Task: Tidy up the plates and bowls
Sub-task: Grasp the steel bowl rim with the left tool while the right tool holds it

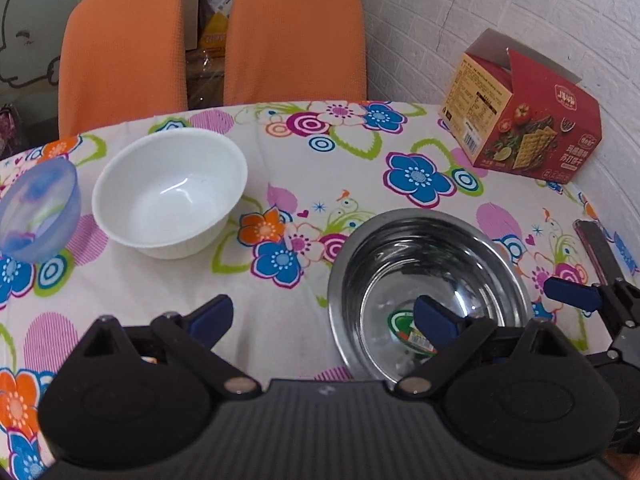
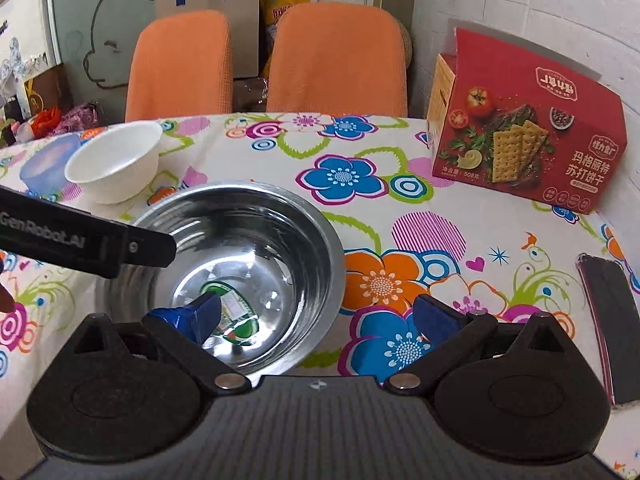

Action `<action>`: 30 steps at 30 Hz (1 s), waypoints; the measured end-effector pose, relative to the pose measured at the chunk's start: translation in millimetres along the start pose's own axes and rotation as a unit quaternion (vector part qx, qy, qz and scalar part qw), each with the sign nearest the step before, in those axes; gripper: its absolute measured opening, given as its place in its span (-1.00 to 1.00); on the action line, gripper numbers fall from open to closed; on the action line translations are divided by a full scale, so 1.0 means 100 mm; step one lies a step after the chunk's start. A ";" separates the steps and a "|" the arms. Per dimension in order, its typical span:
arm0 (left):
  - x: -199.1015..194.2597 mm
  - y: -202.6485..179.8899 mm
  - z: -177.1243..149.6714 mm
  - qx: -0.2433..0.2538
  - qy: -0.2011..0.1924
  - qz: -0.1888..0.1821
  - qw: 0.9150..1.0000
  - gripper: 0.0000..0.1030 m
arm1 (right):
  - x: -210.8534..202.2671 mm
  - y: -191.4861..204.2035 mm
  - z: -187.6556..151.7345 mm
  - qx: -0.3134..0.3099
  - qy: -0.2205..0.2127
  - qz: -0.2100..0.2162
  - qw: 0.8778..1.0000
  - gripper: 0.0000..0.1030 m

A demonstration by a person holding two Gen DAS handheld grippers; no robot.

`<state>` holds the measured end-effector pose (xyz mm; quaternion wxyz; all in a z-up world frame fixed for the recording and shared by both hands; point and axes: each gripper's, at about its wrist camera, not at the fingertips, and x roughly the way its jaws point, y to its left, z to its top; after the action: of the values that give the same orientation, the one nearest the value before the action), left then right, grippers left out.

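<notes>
A steel bowl (image 1: 400, 264) with a green sticker inside stands on the flowered tablecloth. My left gripper (image 1: 322, 316) is open astride the bowl's left rim, one finger inside and one outside. My right gripper (image 2: 316, 316) is open astride the right rim of the steel bowl (image 2: 260, 240), its left finger inside. Neither gripper is closed on the rim. A white bowl (image 1: 172, 192) and a translucent blue bowl (image 1: 38, 208) sit side by side at the far left. In the right wrist view the white bowl (image 2: 116, 164) and the blue bowl (image 2: 44, 164) are at the left too.
A red cracker box (image 1: 524, 120) (image 2: 528, 124) stands at the back right by the white brick wall. A dark phone (image 2: 608, 320) lies near the right table edge. Two orange chairs (image 2: 336, 60) stand behind the table (image 2: 440, 248). The left gripper's body (image 2: 80, 240) crosses the right wrist view.
</notes>
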<state>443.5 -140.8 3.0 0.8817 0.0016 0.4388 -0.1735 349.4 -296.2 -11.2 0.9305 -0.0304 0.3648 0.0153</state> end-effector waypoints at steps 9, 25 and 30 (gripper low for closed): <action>0.29 -0.07 0.00 0.009 0.035 -0.028 0.999 0.69 | 0.07 0.11 -0.07 0.004 0.009 0.082 0.997 0.75; -0.02 -0.18 -0.14 0.079 0.058 -0.052 0.994 0.10 | -0.28 0.47 -0.14 -0.010 -0.001 0.090 0.996 0.78; -0.36 -0.07 -0.41 0.074 0.070 -0.054 0.993 0.10 | -0.58 0.70 -0.27 -0.015 -0.011 0.092 0.996 0.78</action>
<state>390.0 -130.1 7.0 0.8357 0.0556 0.4845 -0.2525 284.8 -228.4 5.5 0.9285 -0.0108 0.3555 0.1066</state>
